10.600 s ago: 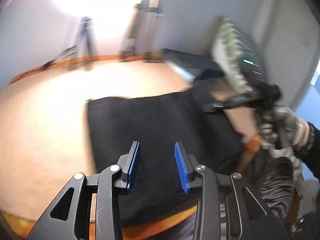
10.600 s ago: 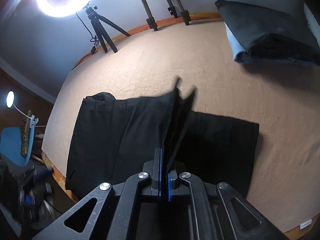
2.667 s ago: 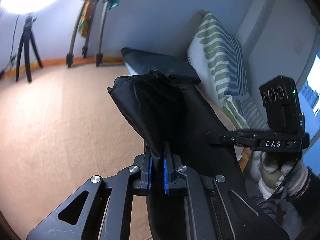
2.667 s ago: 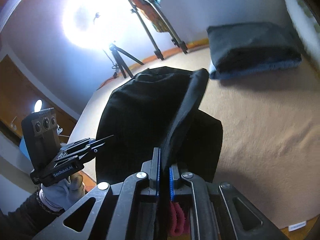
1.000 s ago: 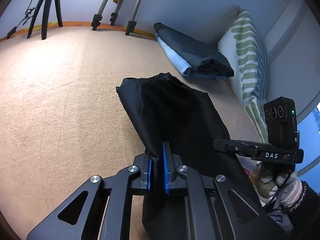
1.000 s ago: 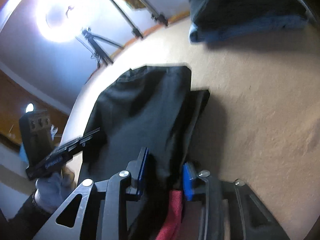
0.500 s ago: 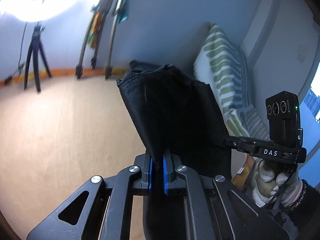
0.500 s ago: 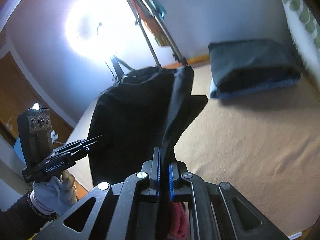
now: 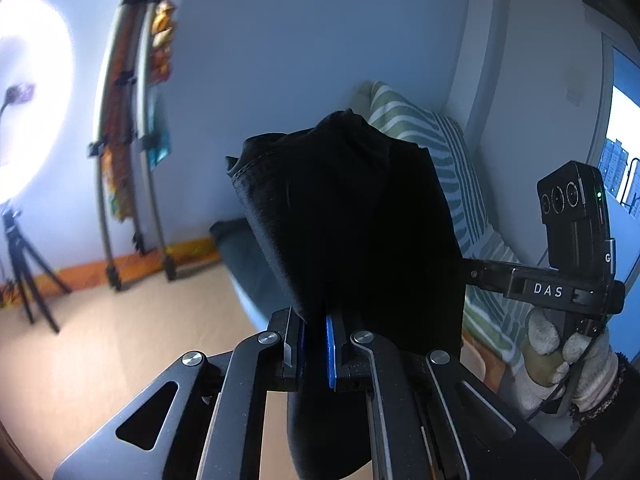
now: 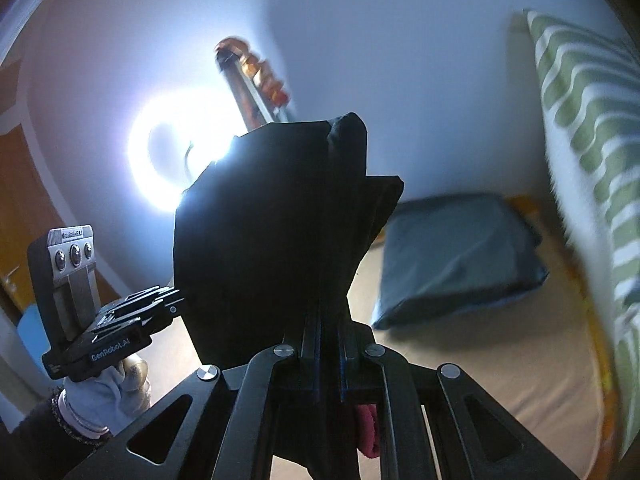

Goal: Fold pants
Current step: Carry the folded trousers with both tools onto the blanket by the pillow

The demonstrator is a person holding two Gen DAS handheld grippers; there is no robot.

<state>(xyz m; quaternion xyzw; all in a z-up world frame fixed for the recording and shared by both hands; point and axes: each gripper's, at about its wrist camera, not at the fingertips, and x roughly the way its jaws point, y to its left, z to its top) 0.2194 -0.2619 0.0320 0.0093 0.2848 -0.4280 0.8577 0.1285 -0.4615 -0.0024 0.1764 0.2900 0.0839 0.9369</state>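
Note:
The black pants (image 9: 352, 232) are folded into a thick bundle and held up in the air above the tan surface. My left gripper (image 9: 316, 336) is shut on one lower edge of the bundle. My right gripper (image 10: 329, 354) is shut on the other edge of the black pants (image 10: 272, 240). Each gripper shows in the other's view, the right gripper (image 9: 560, 284) at right and the left gripper (image 10: 104, 332) at lower left. The cloth hides the fingertips' ends.
A folded dark grey garment stack (image 10: 456, 256) lies on the tan surface (image 9: 100, 340) at the back. A green-striped pillow (image 10: 592, 128) leans at right. A ring light (image 10: 180, 160), a tripod (image 9: 24, 256) and metal stand legs (image 9: 140, 200) stand by the wall.
Both grippers have lifted the pants higher and tilted upward; the views now show more wall and less of the tan surface. A second ago the right gripper was briefly open, then shut again.

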